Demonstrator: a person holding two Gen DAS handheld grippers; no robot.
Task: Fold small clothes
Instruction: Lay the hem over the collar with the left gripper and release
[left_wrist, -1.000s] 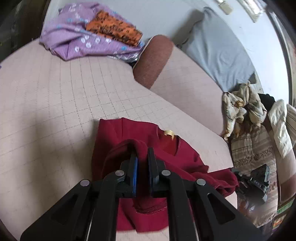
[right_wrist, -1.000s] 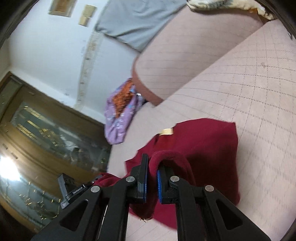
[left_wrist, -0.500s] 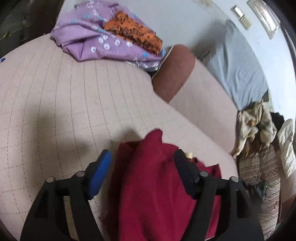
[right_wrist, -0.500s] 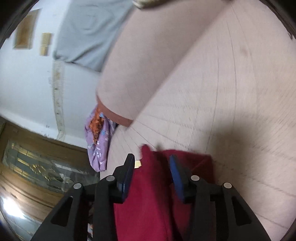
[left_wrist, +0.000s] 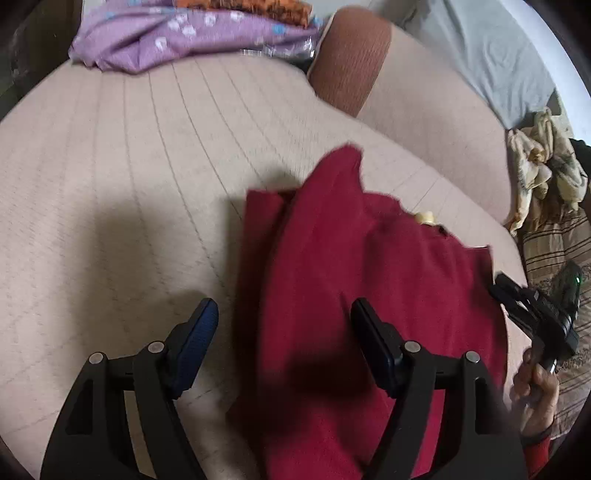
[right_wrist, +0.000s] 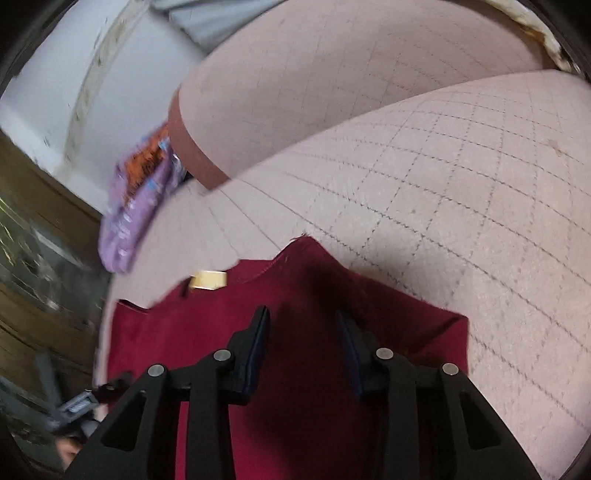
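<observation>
Released red garment (left_wrist: 369, 295) fallen flat on quilted cushion (left_wrist: 129, 166), left gripper (left_wrist: 284, 325) jaws wide, right gripper (right_wrist: 303, 332) jaws narrower, empty

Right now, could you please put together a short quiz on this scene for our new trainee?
1. True or false: the left gripper is clamped on the dark red top.
2. What does the dark red top lie on? A) a wooden floor B) the quilted beige mattress C) the grey pillow
3. Which garment lies on the purple floral cloth at the far end of the mattress?

Key:
1. False; its jaws stand open, nothing pinched.
2. B
3. The orange patterned garment.
</observation>
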